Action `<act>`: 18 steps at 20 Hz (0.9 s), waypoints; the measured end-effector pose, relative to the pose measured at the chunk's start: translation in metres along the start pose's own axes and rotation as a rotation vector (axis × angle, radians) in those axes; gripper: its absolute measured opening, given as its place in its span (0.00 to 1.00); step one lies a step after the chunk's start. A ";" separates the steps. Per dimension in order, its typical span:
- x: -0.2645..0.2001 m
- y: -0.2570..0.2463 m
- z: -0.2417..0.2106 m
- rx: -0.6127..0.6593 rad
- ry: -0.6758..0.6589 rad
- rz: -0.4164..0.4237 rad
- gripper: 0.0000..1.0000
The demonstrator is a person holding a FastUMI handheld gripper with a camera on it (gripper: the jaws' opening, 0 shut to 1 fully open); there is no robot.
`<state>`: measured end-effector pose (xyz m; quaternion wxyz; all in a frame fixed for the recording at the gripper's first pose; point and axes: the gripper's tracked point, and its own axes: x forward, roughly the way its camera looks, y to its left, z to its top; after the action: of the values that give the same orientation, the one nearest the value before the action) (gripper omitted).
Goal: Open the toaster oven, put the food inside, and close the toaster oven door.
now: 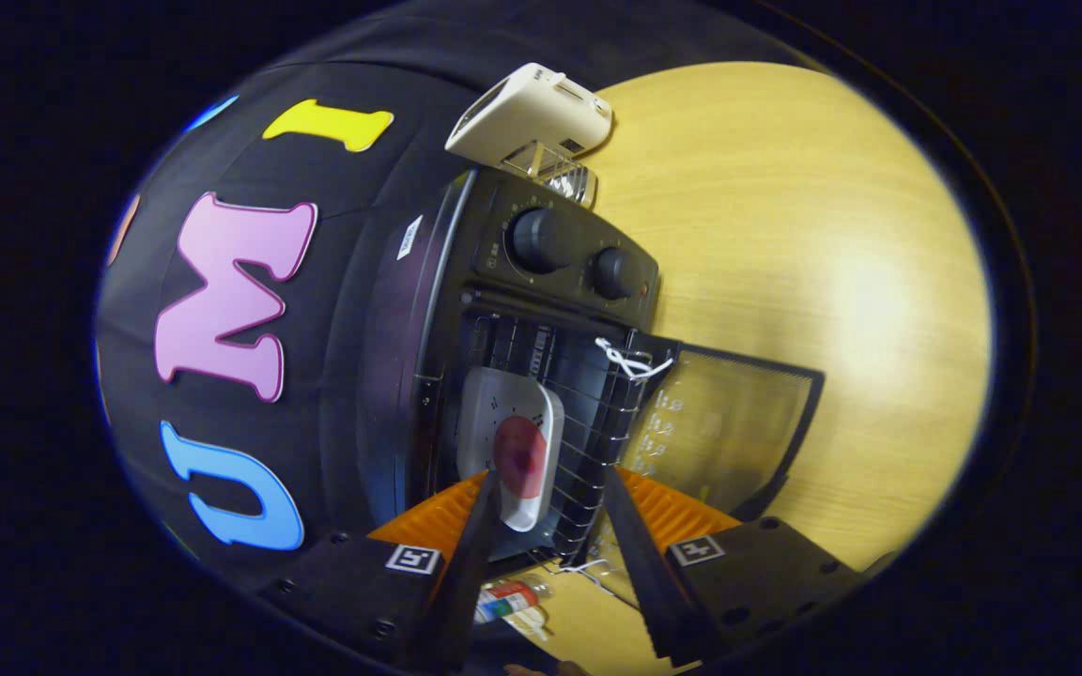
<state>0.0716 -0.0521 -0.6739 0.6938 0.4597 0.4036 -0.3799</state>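
White plate (511,441) with food (519,455) inside toaster oven (541,310), door (724,427) open; tool (548,493) spread, seemingly empty.

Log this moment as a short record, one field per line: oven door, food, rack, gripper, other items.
oven: black toaster oven with two knobs, standing on a wooden table
door: glass door swung open
food: reddish round piece on a white tray, inside the oven
rack: wire rack under the tray
gripper: gripper open, fingers apart, nothing held, tips just in front of the tray
other items: white appliance beyond the oven; white string tied at the door's handle
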 end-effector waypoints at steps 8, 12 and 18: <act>-0.064 -0.053 -0.019 -0.728 0.031 0.018 0.99; -0.066 -0.078 -0.040 -1.027 0.052 0.029 0.99; -0.033 -0.129 -0.078 -1.221 0.180 -0.037 1.00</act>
<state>-0.0736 -0.0105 -0.7064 0.7882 0.0025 0.6132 -0.0520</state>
